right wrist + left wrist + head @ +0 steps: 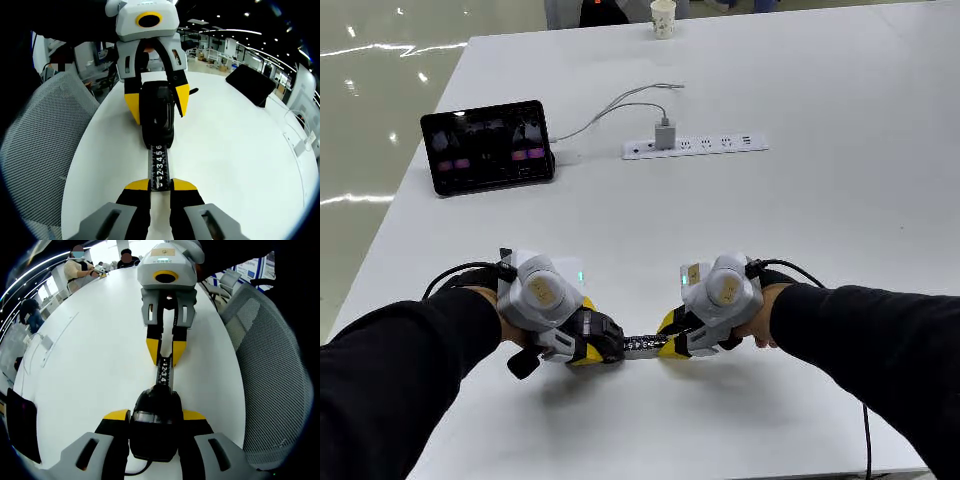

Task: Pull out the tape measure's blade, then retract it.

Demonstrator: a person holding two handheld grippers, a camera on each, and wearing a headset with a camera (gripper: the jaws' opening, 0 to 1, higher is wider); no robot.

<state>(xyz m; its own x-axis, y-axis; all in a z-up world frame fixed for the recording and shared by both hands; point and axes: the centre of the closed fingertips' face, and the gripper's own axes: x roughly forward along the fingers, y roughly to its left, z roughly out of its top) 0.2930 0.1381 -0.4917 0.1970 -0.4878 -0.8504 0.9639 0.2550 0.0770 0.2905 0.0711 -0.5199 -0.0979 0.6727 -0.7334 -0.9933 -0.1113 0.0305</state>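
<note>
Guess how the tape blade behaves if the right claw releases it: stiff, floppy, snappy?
Likely stays straight: the short blade spans the gap between case and right claw without visible sag. Probably snaps back into the case if released, as spring tapes usually do. The thin strip may slip; the claw pinches only its end.

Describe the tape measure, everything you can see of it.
The tape measure has a black, plastic-looking case clamped between the left gripper's yellow-tipped jaws over the white table. A short stretch of dark blade with white numerals is out, running straight to the right gripper, which pinches its end.
</note>
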